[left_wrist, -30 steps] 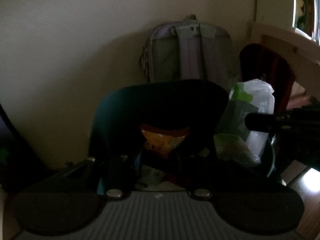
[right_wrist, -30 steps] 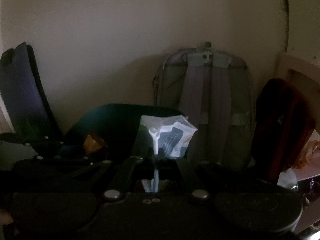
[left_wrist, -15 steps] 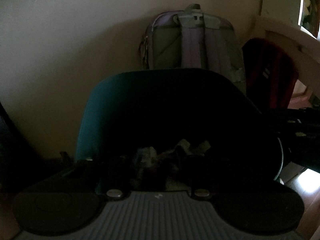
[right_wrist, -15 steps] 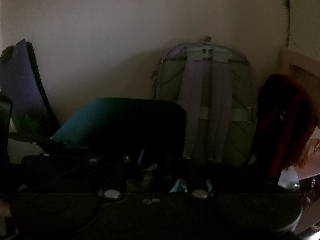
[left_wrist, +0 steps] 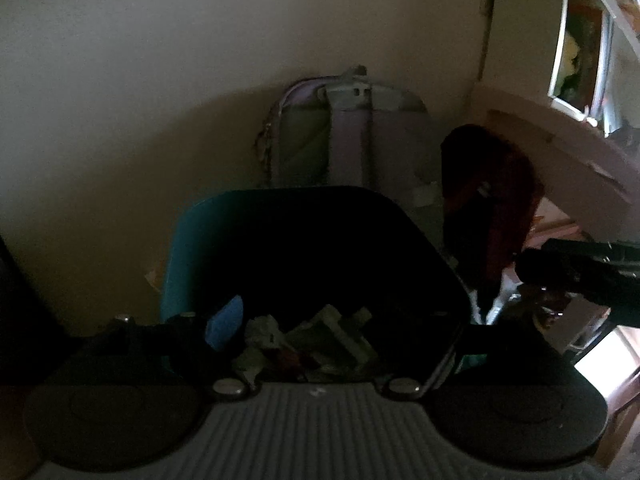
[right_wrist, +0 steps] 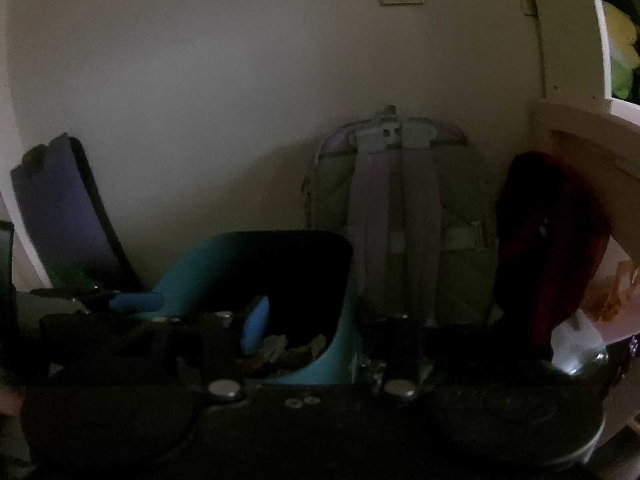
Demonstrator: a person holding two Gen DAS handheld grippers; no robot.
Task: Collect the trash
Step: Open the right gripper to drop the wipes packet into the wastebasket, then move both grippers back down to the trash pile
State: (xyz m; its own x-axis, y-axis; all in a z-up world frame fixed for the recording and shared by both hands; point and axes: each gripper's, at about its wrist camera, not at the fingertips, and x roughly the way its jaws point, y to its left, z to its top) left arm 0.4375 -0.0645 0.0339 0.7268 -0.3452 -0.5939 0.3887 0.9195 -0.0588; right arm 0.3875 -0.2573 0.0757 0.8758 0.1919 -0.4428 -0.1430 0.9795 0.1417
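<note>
The left gripper hung over the teal bin, its jaws opening with nothing between them. The right gripper straddled the bin's right wall, jaws also opening and empty. Crumpled trash lay inside the bin. A backpack leaned against the far wall.
</note>
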